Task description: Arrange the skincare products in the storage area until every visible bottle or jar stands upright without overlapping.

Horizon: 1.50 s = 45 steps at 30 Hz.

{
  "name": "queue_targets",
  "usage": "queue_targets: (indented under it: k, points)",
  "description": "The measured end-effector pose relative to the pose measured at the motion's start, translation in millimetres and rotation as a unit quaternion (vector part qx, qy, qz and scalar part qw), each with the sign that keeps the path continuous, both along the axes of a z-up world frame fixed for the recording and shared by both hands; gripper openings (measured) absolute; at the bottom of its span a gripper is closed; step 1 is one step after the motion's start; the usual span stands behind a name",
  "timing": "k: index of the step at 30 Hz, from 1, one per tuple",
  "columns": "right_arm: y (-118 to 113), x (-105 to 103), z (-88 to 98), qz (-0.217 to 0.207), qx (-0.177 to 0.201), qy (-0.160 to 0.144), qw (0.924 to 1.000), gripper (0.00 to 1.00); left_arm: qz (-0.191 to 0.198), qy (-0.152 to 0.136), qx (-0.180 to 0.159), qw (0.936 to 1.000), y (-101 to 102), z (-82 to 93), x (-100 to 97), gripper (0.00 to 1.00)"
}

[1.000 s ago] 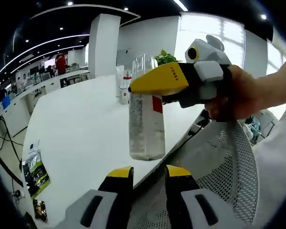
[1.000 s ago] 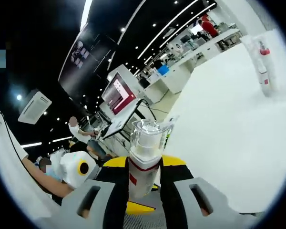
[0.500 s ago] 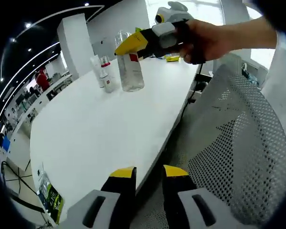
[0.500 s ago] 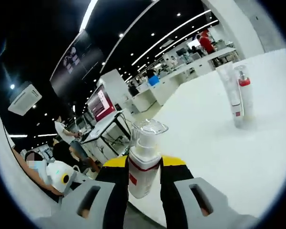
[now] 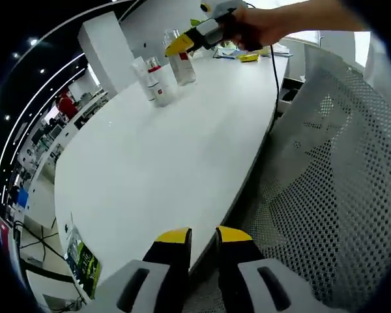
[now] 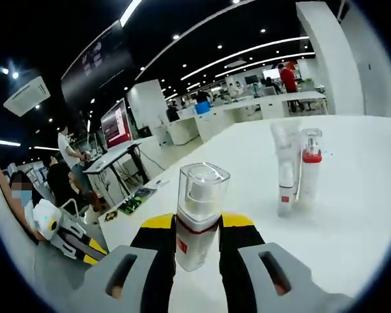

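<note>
Left gripper view: left gripper (image 5: 194, 236) low at the near edge of the white table (image 5: 156, 156), over a mesh chair (image 5: 332, 169). Jaws nearly closed, a thin gap between the yellow tips, nothing in them. Far across the table the right gripper (image 5: 190, 40), in a person's hand (image 5: 260, 26), is clamped on the clear pump bottle (image 5: 184, 65), which stands upright and at or just above the tabletop; contact cannot be judged. Just beside it, toward this camera's left, stand a white tube (image 5: 143, 78) and a small red-collared bottle (image 5: 158, 83), both upright.

Right gripper view: right gripper (image 6: 197, 229) closed on the pump bottle (image 6: 198, 215), jaws pinching the body below the red band, long axis upright along the jaws. Ahead and to the right, near but apart, the tube (image 6: 284, 166) and red-collared bottle (image 6: 307, 171) stand touching or almost so. The right hand is much the nearer to the pair. Set-down wants a bare spot beside them, bottle kept vertical.
</note>
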State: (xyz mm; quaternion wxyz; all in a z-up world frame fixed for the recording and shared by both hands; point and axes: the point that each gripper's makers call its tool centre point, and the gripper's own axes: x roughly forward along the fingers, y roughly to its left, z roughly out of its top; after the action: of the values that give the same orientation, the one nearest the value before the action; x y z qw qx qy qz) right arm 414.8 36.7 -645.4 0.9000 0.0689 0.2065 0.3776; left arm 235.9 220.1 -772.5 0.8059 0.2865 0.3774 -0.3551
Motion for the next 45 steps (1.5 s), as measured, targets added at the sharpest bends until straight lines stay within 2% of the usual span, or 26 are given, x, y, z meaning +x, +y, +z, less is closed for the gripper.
queue_targets:
  k: [2,5,9,12,17,22,24,27,29,32,34,37,39,42,45]
  points:
    - [-5,6,-4.3,-0.003,-0.006,-0.004,1.0000,0.22,0.007,-0.015,-0.010,0.9998,0,5.3,5.3,0.14]
    - [-14,17,-16.6,-0.012,-0.036,-0.006,0.9993,0.22,0.001,0.004,0.001,1.0000,0,-0.8,-0.6,0.13]
    - [-24,33,-26.3,-0.020,-0.063,-0.015,0.9977,0.22,-0.013,-0.002,-0.002,0.9999,-4,1.7,-2.2,0.13]
    - [-29,46,-24.0,-0.031,-0.060,-0.023,0.9975,0.22,-0.011,-0.009,-0.004,0.9999,-3,3.6,-0.3,0.13]
    - [-32,62,-20.9,-0.037,-0.071,-0.044,0.9958,0.22,-0.014,0.000,-0.003,0.9999,-3,1.1,-2.9,0.13]
    - [-38,76,-15.1,-0.053,-0.060,-0.052,0.9954,0.22,-0.011,0.013,-0.005,0.9998,-3,-2.5,-5.0,0.13]
    - [-36,77,-9.0,-0.064,-0.041,-0.048,0.9959,0.22,-0.012,0.017,-0.005,0.9998,-3,-2.8,-6.0,0.13]
    - [-25,73,-4.4,-0.056,-0.044,-0.053,0.9960,0.22,-0.017,0.024,-0.007,0.9995,-5,-4.0,-9.0,0.14]
    - [-17,71,-2.4,-0.047,-0.048,-0.058,0.9961,0.22,-0.017,0.041,-0.009,0.9990,-6,-7.8,-14.0,0.14]
    - [-9,68,3.7,-0.043,-0.048,-0.063,0.9959,0.22,-0.026,0.063,-0.015,0.9976,-8,-12.1,-22.2,0.14]
    - [-5,67,9.2,-0.047,-0.038,-0.063,0.9962,0.22,-0.022,0.056,-0.016,0.9981,-8,-10.6,-20.5,0.14]
    - [5,66,19.4,-0.053,-0.012,-0.059,0.9968,0.22,-0.043,0.046,-0.019,0.9978,-13,-8.9,-24.3,0.14]
    - [17,64,30.1,-0.051,-0.002,-0.062,0.9968,0.22,-0.045,0.043,-0.016,0.9979,-13,-8.6,-25.2,0.13]
    - [40,59,55.2,-0.037,0.038,-0.065,0.9965,0.22,-0.037,0.048,-0.018,0.9980,-11,-9.0,-27.6,0.14]
    - [61,55,83.4,-0.021,0.049,-0.086,0.9949,0.22,-0.040,0.047,-0.018,0.9979,-11,-9.0,-30.9,0.14]
